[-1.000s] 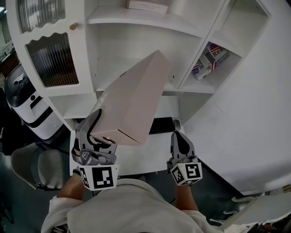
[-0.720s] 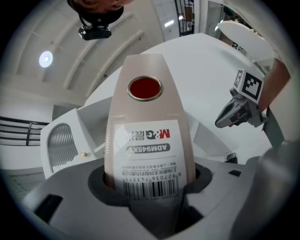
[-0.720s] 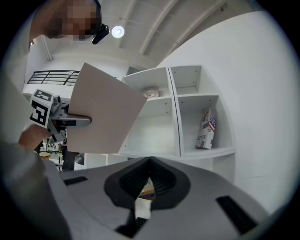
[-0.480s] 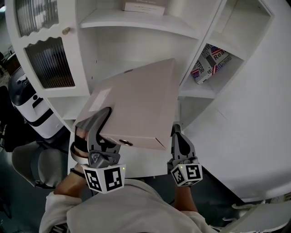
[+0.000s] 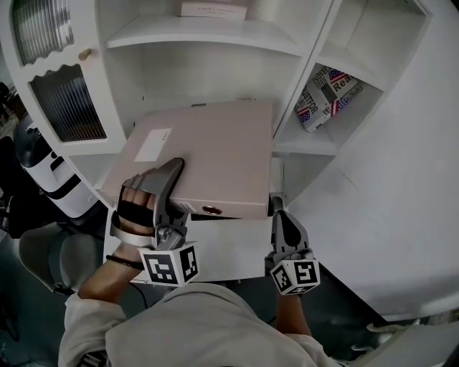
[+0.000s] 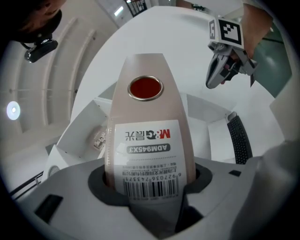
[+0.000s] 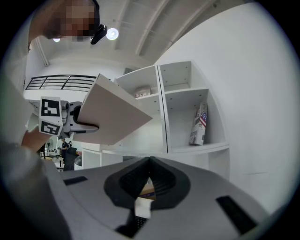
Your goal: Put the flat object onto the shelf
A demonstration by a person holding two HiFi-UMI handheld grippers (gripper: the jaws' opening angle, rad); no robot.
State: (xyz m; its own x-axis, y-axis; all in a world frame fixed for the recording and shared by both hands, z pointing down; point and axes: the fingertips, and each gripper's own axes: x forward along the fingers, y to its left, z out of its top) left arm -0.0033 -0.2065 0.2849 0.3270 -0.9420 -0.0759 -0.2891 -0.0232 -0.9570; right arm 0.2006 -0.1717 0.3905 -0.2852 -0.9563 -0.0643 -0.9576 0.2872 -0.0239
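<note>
The left gripper (image 5: 172, 183) has its jaws clamped on the binder (image 5: 208, 154) at the spine (barcode label between them). The binder lies nearly flat above the white desk (image 5: 229, 244), before the shelf (image 5: 215, 36). The right gripper (image 5: 278, 211), jaws together and empty, hangs near the binder's corner.

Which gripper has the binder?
The left gripper, shut on the binder at its labelled spine; the right gripper is empty, jaws together.

In the head view the lever-arch file (image 5: 208, 154) hides 1 jaw of the left gripper (image 5: 174, 172) and nearly all of the keyboard (image 6: 240, 143) on the worktop (image 5: 229, 251). The box (image 5: 213, 8) on the top shelf (image 5: 215, 37) is cut off by the upper edge. The small print on the file's spine label (image 6: 147, 159) is unreadable.
</note>
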